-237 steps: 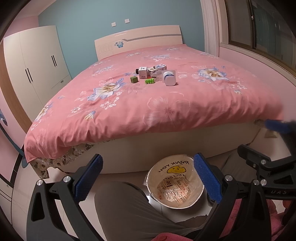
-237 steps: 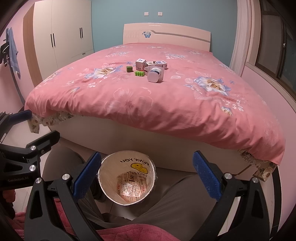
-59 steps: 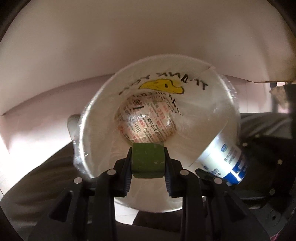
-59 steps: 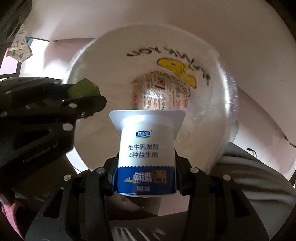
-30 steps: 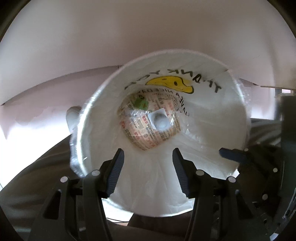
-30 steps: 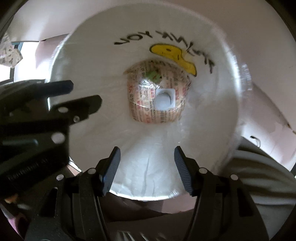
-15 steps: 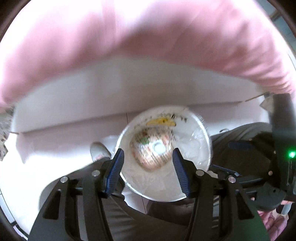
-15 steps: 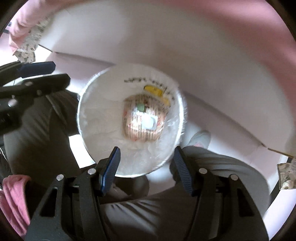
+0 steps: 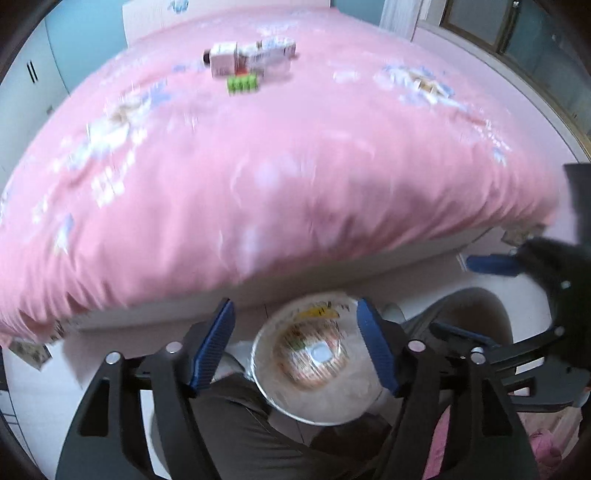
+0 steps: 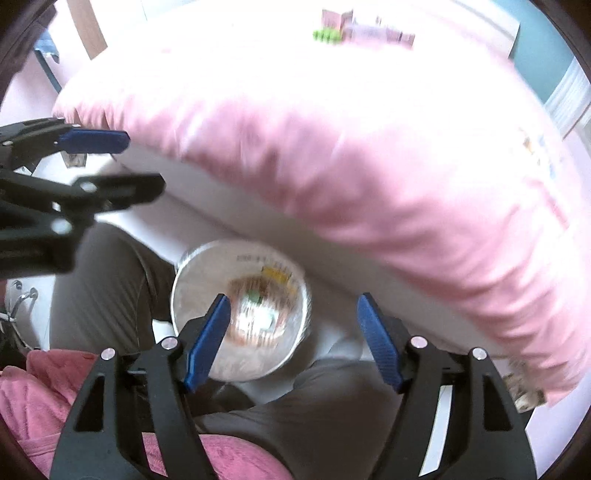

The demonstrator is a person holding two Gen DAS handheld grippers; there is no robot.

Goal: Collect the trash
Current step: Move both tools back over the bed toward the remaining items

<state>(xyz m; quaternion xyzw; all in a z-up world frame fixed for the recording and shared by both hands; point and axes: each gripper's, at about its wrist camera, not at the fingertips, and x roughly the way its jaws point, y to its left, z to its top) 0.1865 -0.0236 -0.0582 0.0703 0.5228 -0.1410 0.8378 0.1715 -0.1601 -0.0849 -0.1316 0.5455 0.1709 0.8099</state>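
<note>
A white lined trash bin [image 9: 273, 387] stands on the floor at the foot of the bed, also in the right wrist view [image 10: 181, 280]. The white yogurt cup [image 9: 320, 352] and the small green block [image 10: 254, 295] lie at its bottom. My left gripper [image 9: 295, 347] is open and empty above the bin. My right gripper [image 10: 293, 338] is open and empty, just right of the bin. More trash lies far up the pink bedspread [image 9: 258, 166]: small boxes [image 9: 251, 59] and a green strip [image 9: 242, 83], also in the right wrist view [image 10: 327, 35]. Both views are blurred.
The person's grey-trousered legs [image 9: 236, 435] flank the bin. A pink cloth [image 10: 44, 398] lies in the lap. A white wardrobe [image 9: 22, 92] stands left of the bed and a window [image 9: 517, 26] at the right.
Both grippers have let go of the green block and yogurt cup into the bin, then lifted and tilted up, so the bed top and remaining trash come into view.
</note>
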